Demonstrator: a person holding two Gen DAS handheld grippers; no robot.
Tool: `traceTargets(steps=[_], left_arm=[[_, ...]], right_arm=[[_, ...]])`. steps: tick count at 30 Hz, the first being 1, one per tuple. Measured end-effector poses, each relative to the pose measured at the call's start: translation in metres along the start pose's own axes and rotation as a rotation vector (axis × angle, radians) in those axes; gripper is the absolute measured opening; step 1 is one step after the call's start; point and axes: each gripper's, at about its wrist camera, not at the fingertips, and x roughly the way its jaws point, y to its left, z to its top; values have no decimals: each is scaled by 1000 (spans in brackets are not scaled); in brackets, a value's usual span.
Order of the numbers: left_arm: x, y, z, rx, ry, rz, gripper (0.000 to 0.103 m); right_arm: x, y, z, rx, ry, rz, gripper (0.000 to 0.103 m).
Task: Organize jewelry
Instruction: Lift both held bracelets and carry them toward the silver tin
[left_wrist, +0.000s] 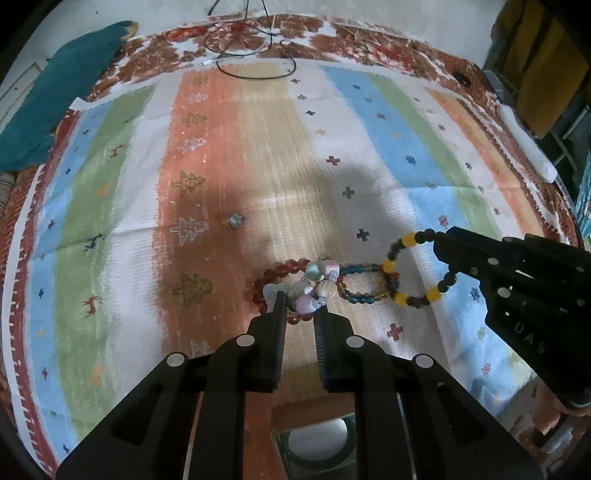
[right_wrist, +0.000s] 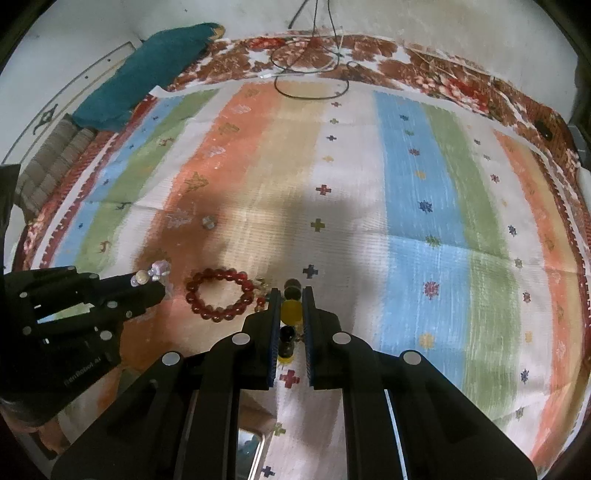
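My left view alone shows the multicolored strand (left_wrist: 360, 284) beside the red bracelet (left_wrist: 280, 273). Left claw (left_wrist: 300, 301) pinches pastel beads (left_wrist: 314, 284) over it; right claw (right_wrist: 290, 299) pinches the yellow-black bracelet (right_wrist: 291, 309).

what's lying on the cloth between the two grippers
In the right wrist view, the dark red bead bracelet lies on the striped cloth between the left gripper and the right gripper.

Open striped cloth (right_wrist: 354, 192); small charm (left_wrist: 235, 220)
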Motion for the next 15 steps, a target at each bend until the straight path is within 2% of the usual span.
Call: traceTargets(steps=[15], left_arm=[[-40, -4, -20, -2, -74, -36, 14]], right_arm=[[-47, 16, -22, -24, -90, 40, 12]])
